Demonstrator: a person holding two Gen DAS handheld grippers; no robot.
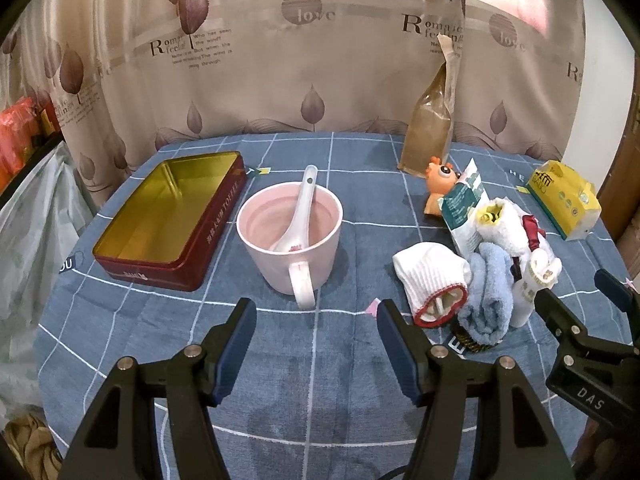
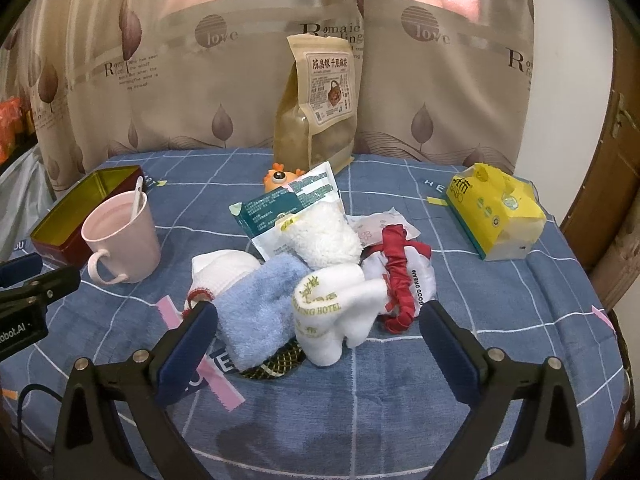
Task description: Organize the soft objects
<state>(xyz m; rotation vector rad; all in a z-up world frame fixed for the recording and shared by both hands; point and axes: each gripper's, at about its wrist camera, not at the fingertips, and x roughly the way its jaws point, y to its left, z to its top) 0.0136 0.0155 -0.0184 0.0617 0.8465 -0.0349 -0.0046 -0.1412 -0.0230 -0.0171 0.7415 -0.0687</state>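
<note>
Both grippers hover above a table under a blue checked cloth. The left gripper has its jaws spread wide with nothing between them, pointing at one pink mug that holds one white spoon. The right gripper is also spread wide and empty, its blue pads either side of the soft pile without touching it.

The pile lies right of the mug. It counts one blue towel, rolled, lying over a dark patterned item; one white hotel towel, folded, touching the blue one; one fluffy white cloth behind them; one white sock with a red cuff, at the left edge; and one white pouch with a red ruffled band.

One green-and-white packet leans against the fluffy cloth, with one orange toy just behind it. One brown snack bag stands upright by the curtain. One yellow tissue pack lies well apart on the right. One open red tin, gold inside and empty, sits just left of the mug.
</note>
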